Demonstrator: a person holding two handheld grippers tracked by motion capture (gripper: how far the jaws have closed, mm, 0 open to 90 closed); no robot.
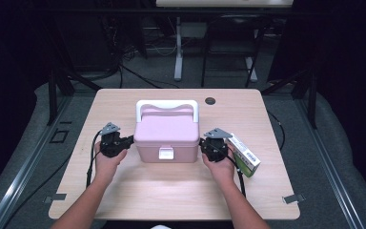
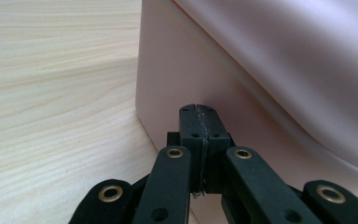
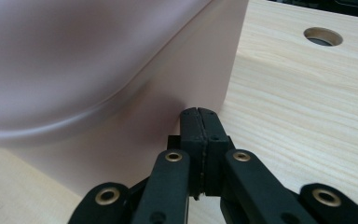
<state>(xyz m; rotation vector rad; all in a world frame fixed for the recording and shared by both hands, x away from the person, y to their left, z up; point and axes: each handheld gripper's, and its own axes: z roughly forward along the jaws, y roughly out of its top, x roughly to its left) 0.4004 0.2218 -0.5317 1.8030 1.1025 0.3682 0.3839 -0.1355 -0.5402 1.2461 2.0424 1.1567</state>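
1. Pink storage box (image 1: 167,136) sits near the middle of the light wooden table (image 1: 124,191), its white carry handle (image 1: 167,106) raised toward the far edge and a white latch (image 1: 166,153) on the near face; the lid looks closed.
2. Left gripper (image 1: 129,140) points at the box's left side wall; in the left gripper view its tips (image 2: 199,112) are pressed flat against each other with nothing between them, and they sit right at the pink wall (image 2: 168,70), at or almost at contact; I cannot tell which.
3. Right gripper (image 1: 203,143) mirrors it on the box's right side wall; in the right gripper view the jaws are likewise closed tight on nothing, tips (image 3: 199,113) up against the pink wall (image 3: 158,93) low down near the corner.
4. So the box stands between the two closed grippers, one hand on each side; neither has a hold on it.
5. Small white-and-green carton (image 1: 244,155) lies on the table just beside the right hand (image 1: 221,167), on its outer side, tilted; it crowds that hand's room to the right.
6. Round cable hole (image 1: 210,100) lies in the tabletop behind the box, to the right of the handle; also seen in the right gripper view (image 3: 323,36).
7. Black cables (image 1: 91,162) trail from each gripper back along the forearms; table space in front of the box is bare wood.
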